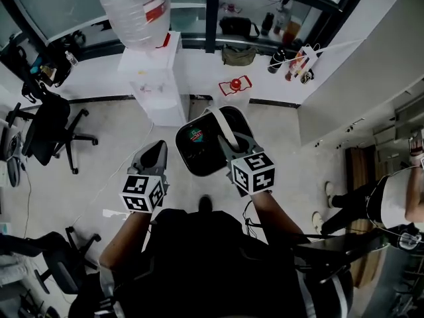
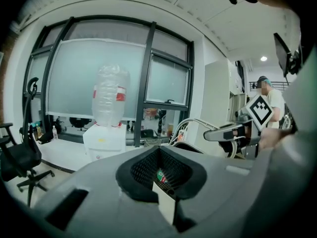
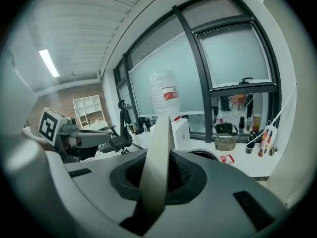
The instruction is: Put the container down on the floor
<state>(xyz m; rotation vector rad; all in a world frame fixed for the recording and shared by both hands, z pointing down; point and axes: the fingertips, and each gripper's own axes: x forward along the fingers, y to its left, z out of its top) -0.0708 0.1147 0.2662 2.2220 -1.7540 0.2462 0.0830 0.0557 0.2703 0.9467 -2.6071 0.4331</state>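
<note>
1. Head view: the right claw [image 1: 233, 148] is closed on the white handle [image 1: 225, 128] of the container [image 1: 199, 152], a dark round tub with a red and green label [image 1: 195, 136] inside. The container hangs from that handle just ahead of the person's body, above the pale floor [image 1: 119, 138]. Whether its base touches the floor I cannot tell. The left claw [image 1: 156, 156] sits just beside the container's left rim and carries nothing. Beyond them a white water dispenser [image 1: 159, 85] stands under a clear bottle [image 1: 132, 8]. A black office chair [image 1: 50, 128] is well to the left. A second person [image 1: 391, 201] is at the right edge.

2. Left gripper view: the left claw's jaws stand narrowly apart, with only a slit between them. The container's label shows through that slit, with a pale strip below it, and nothing is gripped. The right claw and its marker cube [image 2: 260, 108] are off to the right, and the water dispenser is to the left in front of the windows [image 2: 99, 78].

3. Right gripper view: the handle runs up as a broad pale band between the right claw's jaws, which are clamped on it. A piece of the container's rim shows just past the jaws on the right. The left claw is off to the left, apart from the handle.
</note>
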